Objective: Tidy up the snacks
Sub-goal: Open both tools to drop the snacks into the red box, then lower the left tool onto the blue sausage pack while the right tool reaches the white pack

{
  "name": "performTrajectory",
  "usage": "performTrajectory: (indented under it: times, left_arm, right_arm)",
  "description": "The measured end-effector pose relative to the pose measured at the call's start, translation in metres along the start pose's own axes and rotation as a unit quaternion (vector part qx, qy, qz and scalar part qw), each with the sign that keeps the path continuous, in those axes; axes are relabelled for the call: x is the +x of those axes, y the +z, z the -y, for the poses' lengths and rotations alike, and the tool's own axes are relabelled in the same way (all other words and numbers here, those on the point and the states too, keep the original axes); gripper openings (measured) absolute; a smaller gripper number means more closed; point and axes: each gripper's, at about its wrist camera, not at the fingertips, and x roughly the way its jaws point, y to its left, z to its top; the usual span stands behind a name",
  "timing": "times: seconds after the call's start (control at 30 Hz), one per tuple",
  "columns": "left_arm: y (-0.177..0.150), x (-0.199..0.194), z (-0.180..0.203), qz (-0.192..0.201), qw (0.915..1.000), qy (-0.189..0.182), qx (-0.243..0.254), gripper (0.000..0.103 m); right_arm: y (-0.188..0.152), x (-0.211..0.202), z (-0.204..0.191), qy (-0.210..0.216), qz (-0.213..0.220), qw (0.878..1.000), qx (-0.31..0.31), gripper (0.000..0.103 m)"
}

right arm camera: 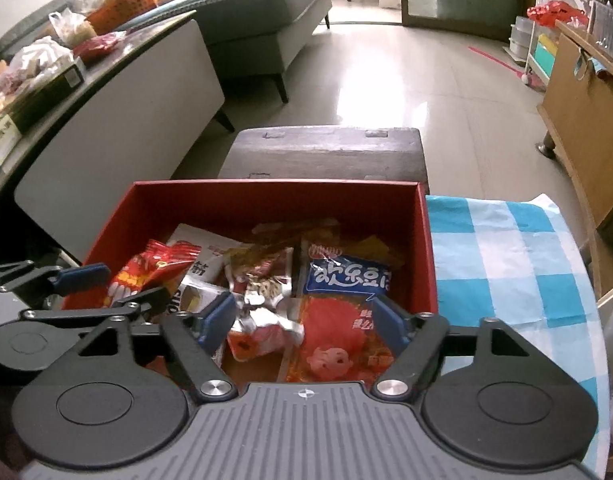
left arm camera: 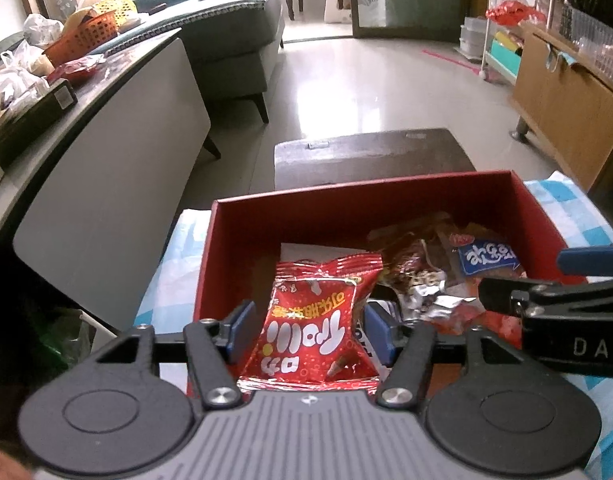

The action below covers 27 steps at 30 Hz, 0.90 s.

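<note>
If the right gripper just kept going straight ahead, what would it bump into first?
Probably the crumpled silver wrapper lying between the open right gripper fingers, atop the pile in the red box. Depth is hard to judge.

Checked cloth [right arm camera: 502, 248] on table; red box [right arm camera: 266, 196] on it

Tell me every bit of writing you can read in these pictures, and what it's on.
"DAS": right gripper arm, cut off by the frame.
"欢乐豆": blue snack packet in the red box.
Red snack packet between the left gripper fingers: white characters upside down, unreadable.
Other packets: too blurred.
</note>
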Motion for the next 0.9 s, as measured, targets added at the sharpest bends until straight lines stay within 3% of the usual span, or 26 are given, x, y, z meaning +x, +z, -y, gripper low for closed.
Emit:
performTrajectory:
  times: [0.23,0.9]
  left_arm:
    - [-0.012,-0.019,-0.008,0.003,0.9999,-0.012,0.002,0.057]
    - [-0.070,-0.073,0.000,-0.006,0.9977,-0.058,0.035,0.057]
  right_arm:
    - [-0.010,-0.015,-0.004,0.001,-0.004,1.000,-0.010,0.087]
    - [-0.082,-0.063,-0.023,-0.024,-0.036,0.998,-0.049,0.091]
